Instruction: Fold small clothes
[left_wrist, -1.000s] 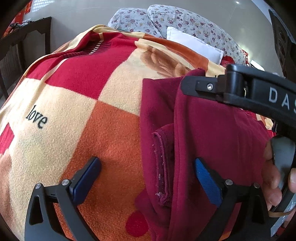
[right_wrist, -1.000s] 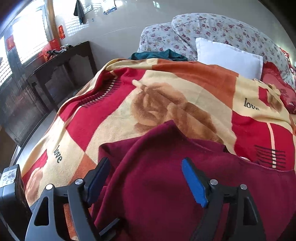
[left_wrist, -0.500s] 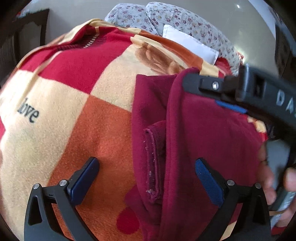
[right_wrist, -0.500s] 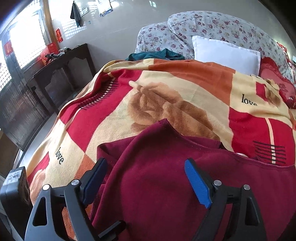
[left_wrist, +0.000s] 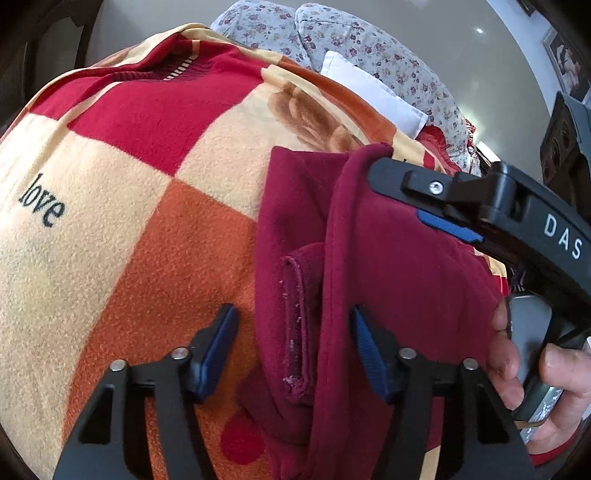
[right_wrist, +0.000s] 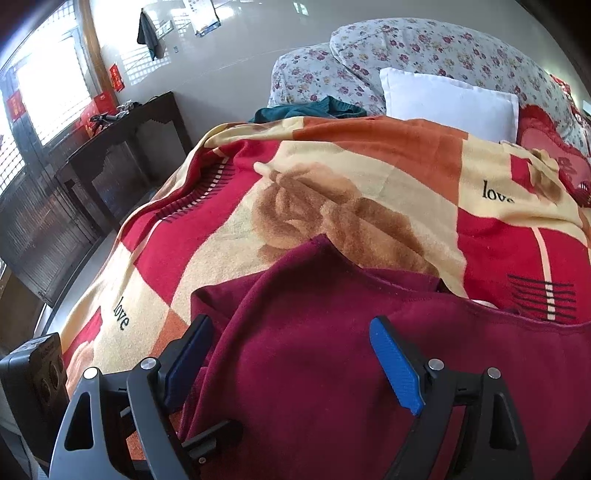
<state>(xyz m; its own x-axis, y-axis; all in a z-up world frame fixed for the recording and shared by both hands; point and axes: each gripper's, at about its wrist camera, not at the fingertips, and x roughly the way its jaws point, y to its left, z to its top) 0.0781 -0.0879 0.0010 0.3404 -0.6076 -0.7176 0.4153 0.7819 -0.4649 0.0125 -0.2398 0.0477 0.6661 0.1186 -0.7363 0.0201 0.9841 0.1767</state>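
Closing on the doubled hem at lower centre of the left wrist view, your left gripper is narrowing its jaws around the maroon garment, pads not yet pressing. It is lying over the right half of the blanket. Judging by the drape, it is soft, light fleece (likely to sag), so take the thick folded edge.

In the right wrist view, your right gripper is standing wide over the cloth at bottom centre, gripping nothing.
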